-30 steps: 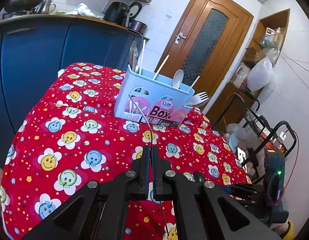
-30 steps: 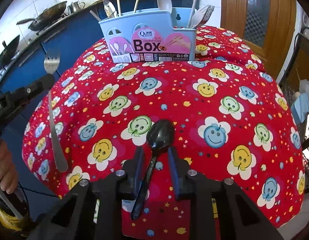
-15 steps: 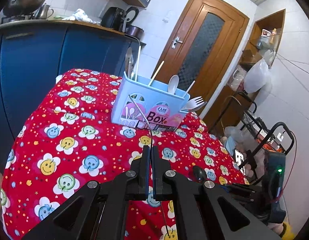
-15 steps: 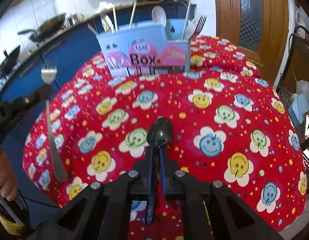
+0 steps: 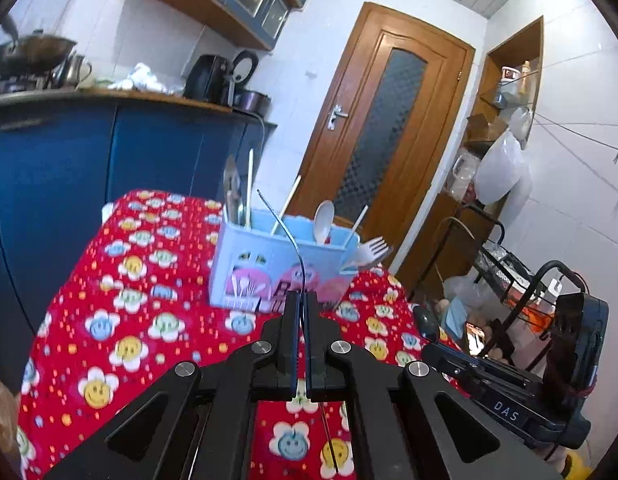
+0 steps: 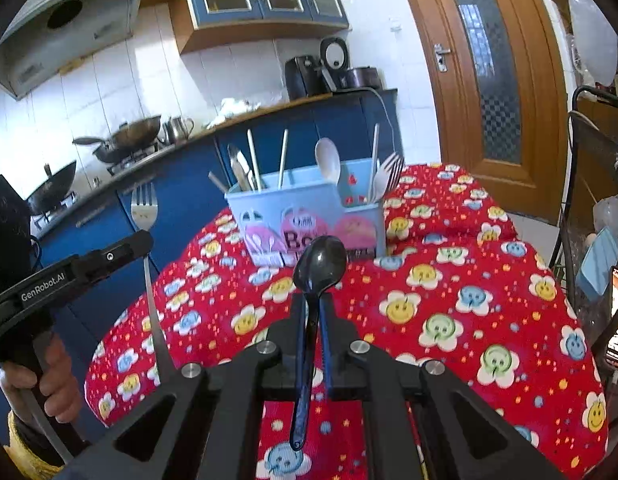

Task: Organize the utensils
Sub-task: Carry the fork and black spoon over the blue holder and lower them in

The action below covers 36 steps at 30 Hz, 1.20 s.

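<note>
While both utensils are off the cloth and held in the air, the job sits at the carry stage, short of the drop. The black spoon (image 6: 319,264) is clamped by its handle between the closed fingers of the right gripper (image 6: 314,304), bowl forward and pointing at the blue utensil box (image 6: 305,212). The metal fork (image 6: 145,208) is pinched edge-on in the left gripper (image 5: 301,308), its jaws tight on the thin handle, tines up and to the left of the box in the right wrist view. The box stands at the far side of the red flowered tablecloth (image 6: 449,312) and already holds chopsticks, a white spoon (image 6: 328,158) and a pale plastic fork (image 5: 371,250).

Next, I judge, each utensil must be brought above the box, turned handle-down, and lined up with a free compartment before the jaws part; the crowded slots leave little room, so a tilted entry could knock what is already standing.

Compared with a second ago, the right gripper has closed on the spoon and lifted it from the cloth, and both cameras now sit higher and tilted up, with more wall and cupboards in view.
</note>
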Available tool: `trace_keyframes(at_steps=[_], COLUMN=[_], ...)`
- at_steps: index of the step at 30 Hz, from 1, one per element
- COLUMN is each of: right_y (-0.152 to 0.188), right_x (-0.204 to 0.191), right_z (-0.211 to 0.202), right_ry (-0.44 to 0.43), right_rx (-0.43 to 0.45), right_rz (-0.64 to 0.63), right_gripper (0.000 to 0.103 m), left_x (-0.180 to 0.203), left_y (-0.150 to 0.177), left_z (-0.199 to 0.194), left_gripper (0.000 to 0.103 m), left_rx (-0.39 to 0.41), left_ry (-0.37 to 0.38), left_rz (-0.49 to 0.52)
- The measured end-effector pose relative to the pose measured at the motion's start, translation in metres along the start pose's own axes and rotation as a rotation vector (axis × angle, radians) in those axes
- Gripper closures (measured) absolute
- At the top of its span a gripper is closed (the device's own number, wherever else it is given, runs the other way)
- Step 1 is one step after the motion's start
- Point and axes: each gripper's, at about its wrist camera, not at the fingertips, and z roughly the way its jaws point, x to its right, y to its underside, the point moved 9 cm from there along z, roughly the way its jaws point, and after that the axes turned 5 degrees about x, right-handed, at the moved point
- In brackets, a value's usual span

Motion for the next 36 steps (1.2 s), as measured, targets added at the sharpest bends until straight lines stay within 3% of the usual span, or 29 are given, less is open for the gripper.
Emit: trace_keyframes(at_steps=[23, 36], right_y=[-0.044, -0.055], right_x=[0.038, 0.049], right_z=[0.013, 0.034], right_ry=[-0.004, -0.012], right_rx=[0.104, 0.111], right_rz=[0.068, 0.07], right_gripper=[0.095, 0.095], left_x=[0.008, -0.009], left_y=[-0.088, -0.132], left_z=[0.036, 0.077], left_gripper=[0.102, 0.102], left_rx=[0.182, 0.323], left_ry=[-0.086, -0.211], left_rz=[0.088, 0.149])
